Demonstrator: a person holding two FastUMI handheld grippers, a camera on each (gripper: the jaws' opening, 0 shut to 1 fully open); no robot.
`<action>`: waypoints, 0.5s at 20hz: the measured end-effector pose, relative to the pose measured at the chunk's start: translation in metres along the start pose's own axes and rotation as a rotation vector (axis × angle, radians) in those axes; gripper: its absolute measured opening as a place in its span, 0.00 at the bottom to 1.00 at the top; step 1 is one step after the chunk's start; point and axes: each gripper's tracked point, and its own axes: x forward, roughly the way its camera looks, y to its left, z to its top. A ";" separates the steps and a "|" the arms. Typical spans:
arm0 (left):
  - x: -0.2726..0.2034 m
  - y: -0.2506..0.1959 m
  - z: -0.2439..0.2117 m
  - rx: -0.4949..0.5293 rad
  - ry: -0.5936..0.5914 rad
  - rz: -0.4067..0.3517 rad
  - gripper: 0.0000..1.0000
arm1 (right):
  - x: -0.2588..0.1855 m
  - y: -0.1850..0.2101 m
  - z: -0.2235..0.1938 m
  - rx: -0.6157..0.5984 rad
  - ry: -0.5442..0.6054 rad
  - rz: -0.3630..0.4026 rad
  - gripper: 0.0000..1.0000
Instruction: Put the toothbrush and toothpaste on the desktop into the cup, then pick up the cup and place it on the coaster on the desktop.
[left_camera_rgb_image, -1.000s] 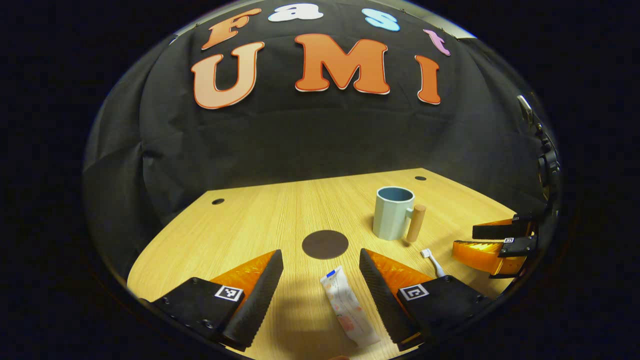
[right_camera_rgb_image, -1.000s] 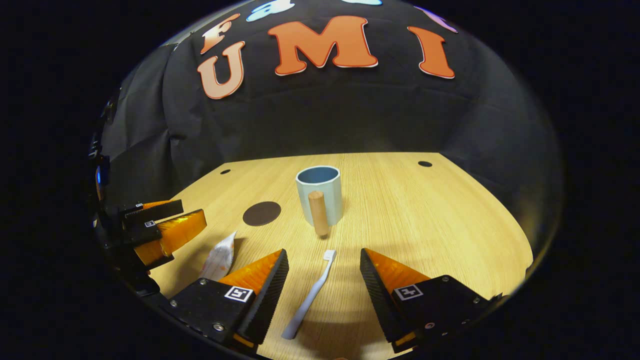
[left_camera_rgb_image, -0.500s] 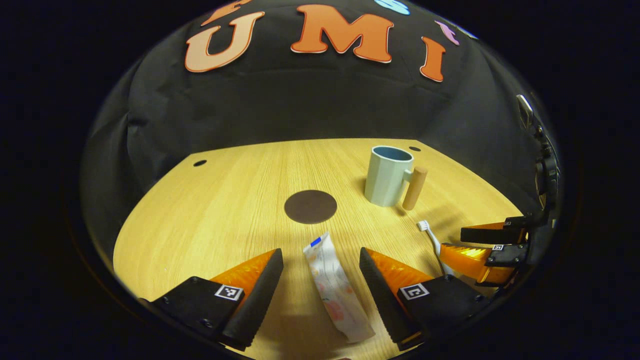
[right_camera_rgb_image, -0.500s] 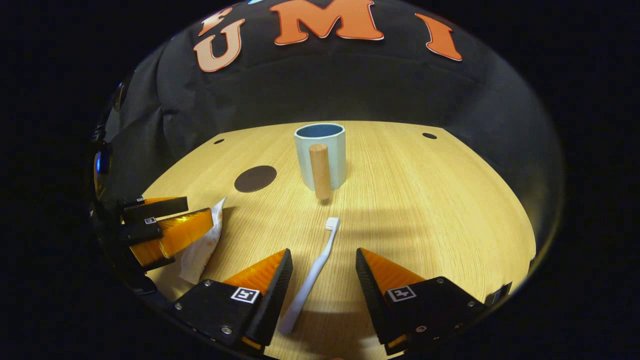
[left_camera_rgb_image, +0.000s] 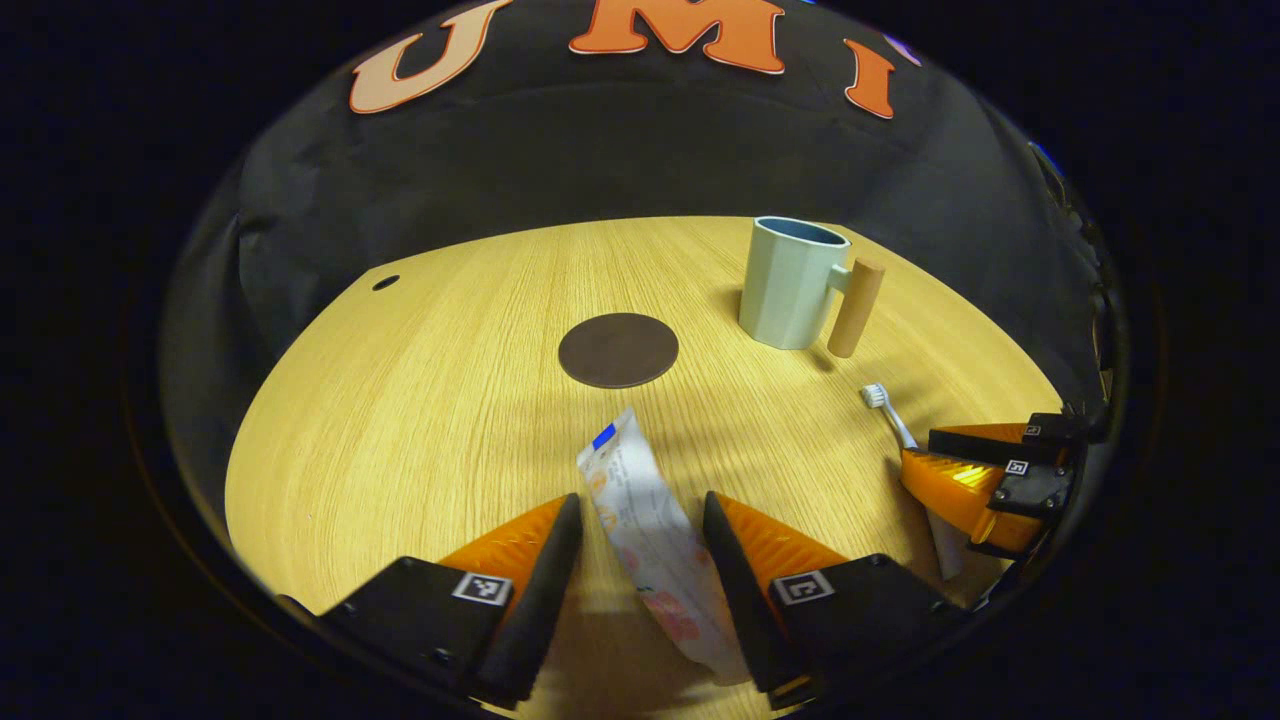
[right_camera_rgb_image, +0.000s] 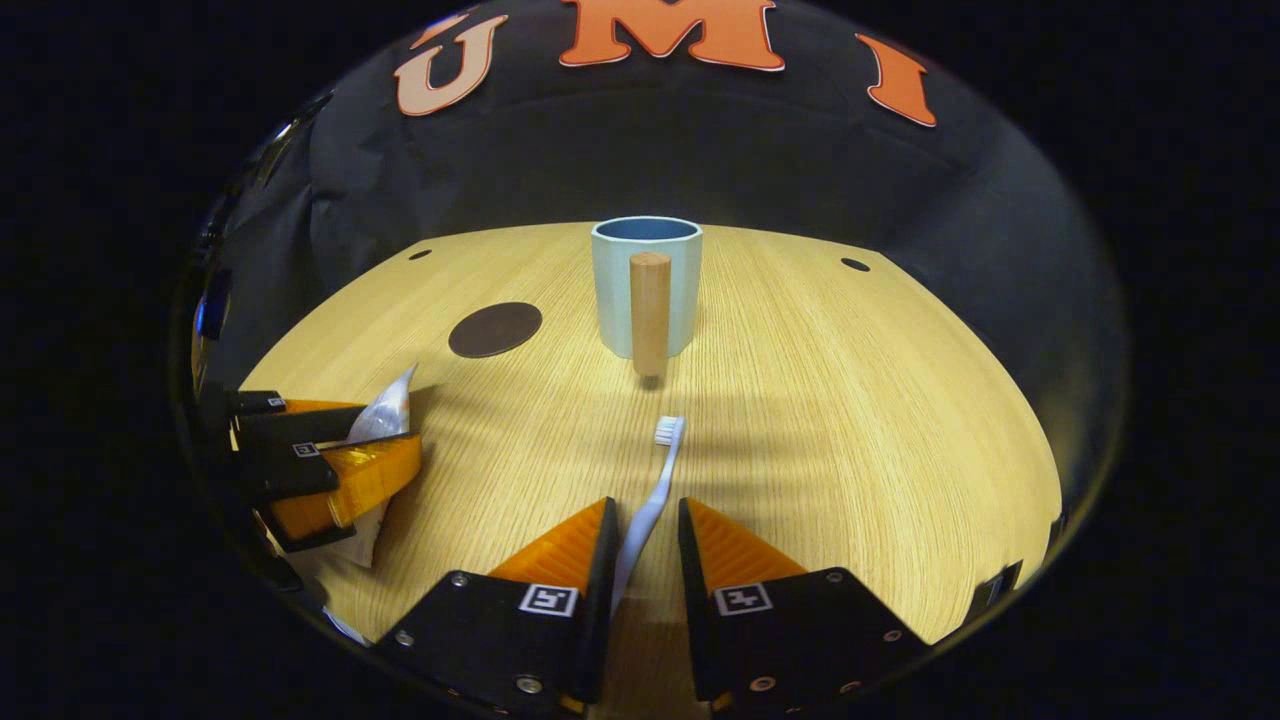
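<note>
A: Toothbrush (right_camera_rgb_image: 655, 490) lies handle-first between right gripper (right_camera_rgb_image: 643, 520) fingers, nearly closed on it; bristles toward cup (right_camera_rgb_image: 645, 285).
B: Left gripper (left_camera_rgb_image: 640, 520) narrowed around toothpaste (left_camera_rgb_image: 650, 525), contact uncertain.

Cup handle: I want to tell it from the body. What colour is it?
Light wood tan on the pale blue-green cup; handle clearest in the right gripper view.

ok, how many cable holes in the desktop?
2 visible: one hole at the far left behind the coaster, one hole at the far right past the cup. The grippers may hide others.
</note>
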 end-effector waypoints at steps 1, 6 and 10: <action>-0.002 0.002 -0.002 -0.001 0.002 0.001 0.75 | 0.000 0.002 0.001 0.000 -0.002 -0.003 0.30; -0.003 0.010 0.003 -0.067 0.006 0.023 0.30 | -0.001 0.008 0.003 0.005 -0.002 0.018 0.08; -0.008 0.013 0.005 -0.126 0.000 -0.020 0.22 | -0.002 0.009 0.006 0.048 -0.006 0.049 0.05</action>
